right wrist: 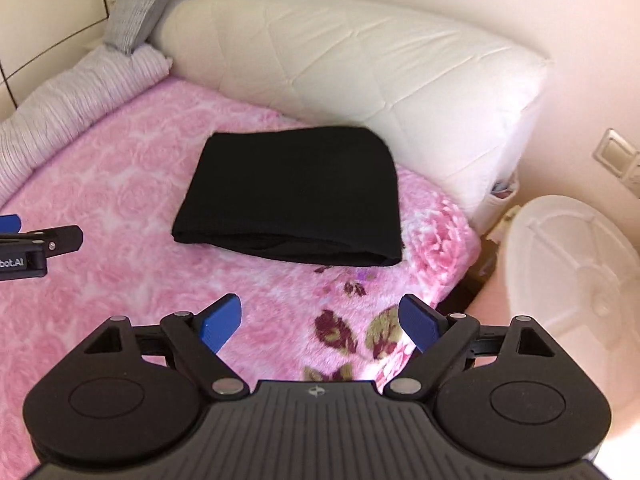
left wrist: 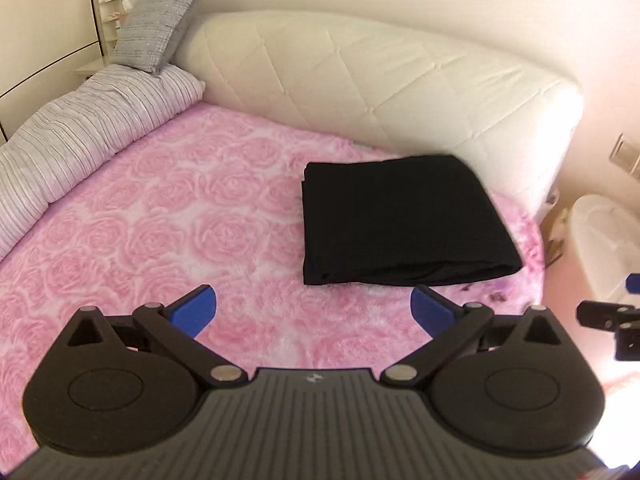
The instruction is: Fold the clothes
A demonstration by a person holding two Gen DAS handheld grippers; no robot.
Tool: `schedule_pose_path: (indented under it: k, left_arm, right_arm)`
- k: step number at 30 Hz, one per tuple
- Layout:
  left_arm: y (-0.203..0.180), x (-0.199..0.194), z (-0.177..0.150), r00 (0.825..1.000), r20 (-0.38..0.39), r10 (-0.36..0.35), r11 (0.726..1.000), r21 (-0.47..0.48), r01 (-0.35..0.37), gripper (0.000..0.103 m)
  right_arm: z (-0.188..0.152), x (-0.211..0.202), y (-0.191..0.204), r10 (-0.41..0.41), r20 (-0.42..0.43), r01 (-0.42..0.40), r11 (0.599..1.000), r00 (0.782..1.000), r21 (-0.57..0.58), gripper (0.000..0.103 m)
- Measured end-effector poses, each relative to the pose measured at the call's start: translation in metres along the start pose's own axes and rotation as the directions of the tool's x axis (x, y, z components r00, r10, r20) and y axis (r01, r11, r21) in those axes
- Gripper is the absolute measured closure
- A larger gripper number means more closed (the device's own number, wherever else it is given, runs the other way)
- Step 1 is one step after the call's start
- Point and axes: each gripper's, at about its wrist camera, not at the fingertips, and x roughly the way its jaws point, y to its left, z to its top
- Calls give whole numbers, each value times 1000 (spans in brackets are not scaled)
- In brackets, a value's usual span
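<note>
Holding both grippers above the near edge of the bed, we see the black garment (left wrist: 404, 220) folded into a thick, neat rectangle on the pink rose-patterned blanket (left wrist: 180, 220). It lies on the far right part of the blanket, close to the cream quilted headboard (left wrist: 380, 68), with its layered open edges turned toward us and its smooth top face flat.

Our left gripper (left wrist: 313, 310) is released: its two blue-padded fingers stand wide apart, grasp nothing, and hover over bare blanket just near of the garment's front edge, apart from it. Our right gripper (right wrist: 320, 322) is likewise spread wide and empty, hanging over the blanket's near right corner where dark red and olive leaf shapes show in the weave. The garment sits just beyond it, slightly to the left, untouched.

From the left wrist view we glimpse part of the right gripper at the right border; from the right wrist view a piece of the left one pokes in at the left border.

Along the far left side of the bed runs a long striped bolster (left wrist: 80, 140), and a grey cushion (left wrist: 164, 20) leans against the far corner above it. To the right of the bed, beside the headboard's end, stands a round white plastic object (right wrist: 572, 280) that we cannot identify further.
</note>
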Motion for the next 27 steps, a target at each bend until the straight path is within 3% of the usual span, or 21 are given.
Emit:
schedule_pose_path:
  k: [3, 8, 15, 27]
  left_arm:
    - [1, -30, -1, 1000, 11, -7, 1000, 26, 7, 1]
    - [9, -69, -10, 999, 12, -33, 999, -35, 34, 1]
    - [10, -104, -19, 1000, -12, -14, 1000, -12, 14, 1]
    - [4, -137, -2, 998, 58, -24, 1000, 9, 23, 1]
  right_arm:
    - [-2, -30, 7, -6, 20, 6, 1000, 1000, 18, 15]
    - [-5, -70, 20, -7, 52, 6, 1000, 999, 18, 15]
    - [-7, -108, 31, -8, 92, 6, 1000, 996, 20, 15]
    - [-11, -130, 43, -22, 117, 18, 999, 993, 31, 15]
